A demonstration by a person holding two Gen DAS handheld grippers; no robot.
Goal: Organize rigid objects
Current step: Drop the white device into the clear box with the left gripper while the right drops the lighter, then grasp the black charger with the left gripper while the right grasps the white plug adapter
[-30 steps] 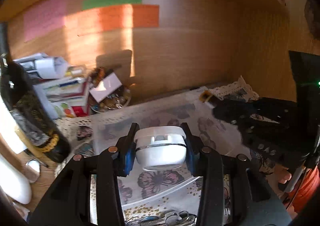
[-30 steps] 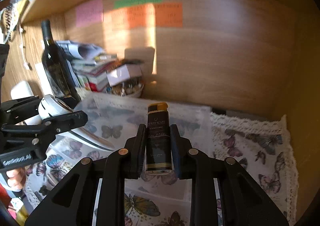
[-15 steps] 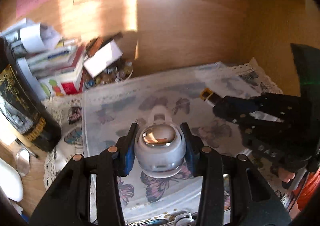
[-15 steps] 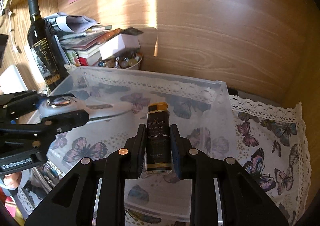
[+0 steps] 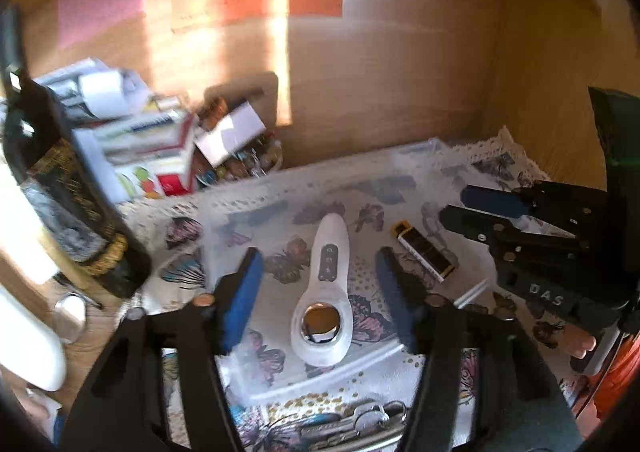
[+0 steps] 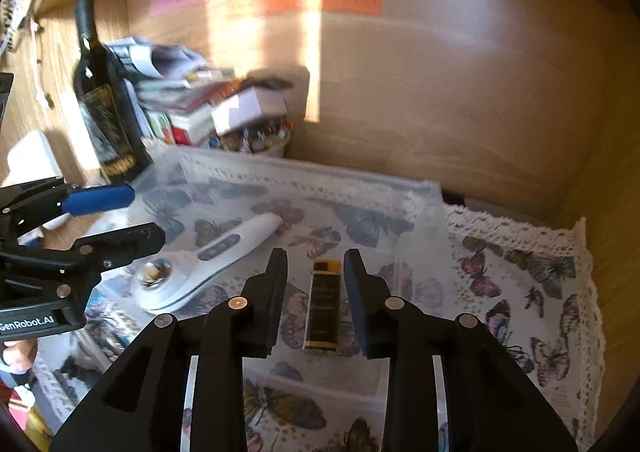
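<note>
Left view: left claw (image 5: pixel 318 284) is hanging wide apart w/ the white massager (image 5: pixel 323 300) lying in the clear bin (image 5: pixel 320 372). Right view: right claw (image 6: pixel 316 284) is gaping over the black lighter (image 6: pixel 322 306), also lying in the bin; both look placed, other clutter prob left.

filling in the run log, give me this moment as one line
left gripper: open | right gripper: open | white handheld device: lying in clear plastic bin | black-gold lighter: lying beside it
</note>
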